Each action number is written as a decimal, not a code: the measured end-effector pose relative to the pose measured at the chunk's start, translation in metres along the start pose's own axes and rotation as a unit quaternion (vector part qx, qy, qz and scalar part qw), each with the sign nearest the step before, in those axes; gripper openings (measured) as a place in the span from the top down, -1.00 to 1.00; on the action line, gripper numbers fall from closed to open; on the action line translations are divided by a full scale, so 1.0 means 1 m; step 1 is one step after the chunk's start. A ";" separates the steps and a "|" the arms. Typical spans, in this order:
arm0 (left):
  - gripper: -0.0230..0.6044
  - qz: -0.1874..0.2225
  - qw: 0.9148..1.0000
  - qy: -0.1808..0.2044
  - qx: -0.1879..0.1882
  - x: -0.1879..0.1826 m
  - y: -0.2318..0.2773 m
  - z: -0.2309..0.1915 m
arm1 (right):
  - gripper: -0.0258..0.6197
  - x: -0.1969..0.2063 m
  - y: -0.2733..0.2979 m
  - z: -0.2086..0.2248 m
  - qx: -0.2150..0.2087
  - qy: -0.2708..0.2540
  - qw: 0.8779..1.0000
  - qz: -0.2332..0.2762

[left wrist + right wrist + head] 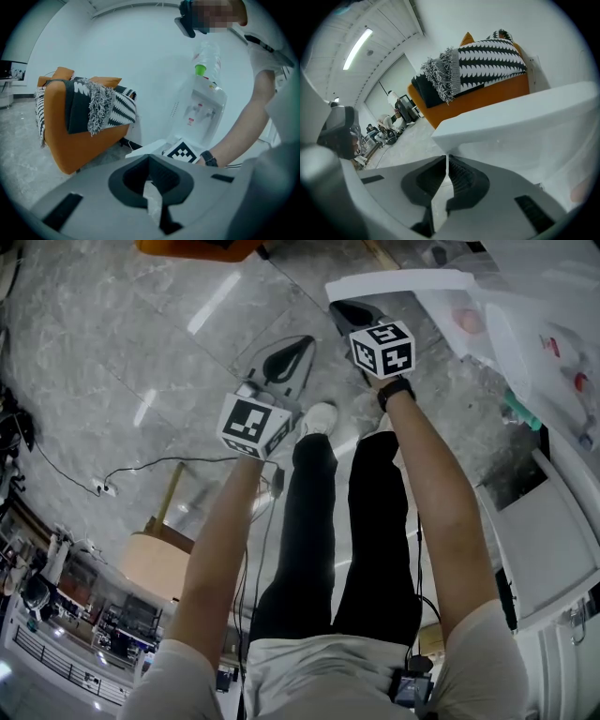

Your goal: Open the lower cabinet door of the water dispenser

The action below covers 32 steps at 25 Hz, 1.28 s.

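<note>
**While the lower cabinet door (520,117) stood open, both tools were closed**

Where the water dispenser (202,110) rose ahead and right of the left tool (150,164), its door jutted out just above the tips of the right tool (448,161). Each tool had its jaws pressed together on nothing; contact with the door was unclear.

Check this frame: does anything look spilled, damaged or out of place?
Nothing looks spilled or damaged. The lower door of the water dispenser stands swung open, as the task intends. A cable trails loose across the floor.
</note>
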<state>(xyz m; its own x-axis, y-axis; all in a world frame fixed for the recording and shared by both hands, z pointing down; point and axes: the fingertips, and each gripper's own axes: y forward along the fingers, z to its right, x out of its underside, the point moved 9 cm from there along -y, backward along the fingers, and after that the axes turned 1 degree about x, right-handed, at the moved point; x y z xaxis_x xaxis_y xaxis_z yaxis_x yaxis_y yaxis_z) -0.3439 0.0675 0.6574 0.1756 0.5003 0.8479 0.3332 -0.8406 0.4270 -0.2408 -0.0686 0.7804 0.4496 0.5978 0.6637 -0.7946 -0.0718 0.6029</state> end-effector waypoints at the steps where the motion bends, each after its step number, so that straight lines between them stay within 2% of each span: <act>1: 0.91 0.000 1.000 0.001 0.001 -0.001 0.001 -0.001 | 0.84 -0.004 0.002 0.001 0.001 -0.003 1.000 0.001; 8: 0.91 0.000 1.000 0.001 -0.001 -0.008 0.004 -0.010 | 0.84 -0.028 0.016 0.010 0.008 -0.005 1.000 0.012; 17: 0.91 0.002 1.000 -0.010 -0.027 -0.011 -0.006 -0.026 | 0.85 -0.061 0.033 0.025 0.024 0.011 0.999 0.045; 22: 0.91 0.005 0.999 -0.015 -0.039 -0.012 -0.015 -0.029 | 0.88 -0.085 0.030 0.037 0.045 -0.016 0.998 0.044; 27: 0.91 0.011 0.998 -0.022 -0.050 -0.012 -0.018 -0.025 | 0.89 -0.082 0.029 0.041 0.040 0.008 0.998 0.038; 32: 0.91 0.016 0.998 -0.022 -0.049 -0.019 -0.018 -0.018 | 0.89 -0.084 0.013 0.033 0.038 0.023 0.997 0.062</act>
<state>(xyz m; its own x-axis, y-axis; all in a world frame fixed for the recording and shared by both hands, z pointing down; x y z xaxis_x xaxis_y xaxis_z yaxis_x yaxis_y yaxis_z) -0.3698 0.0700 0.6393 0.2269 0.4792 0.8479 0.2349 -0.8718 0.4298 -0.2752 -0.1458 0.7469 0.3285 0.6164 0.7157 -0.8088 -0.2078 0.5502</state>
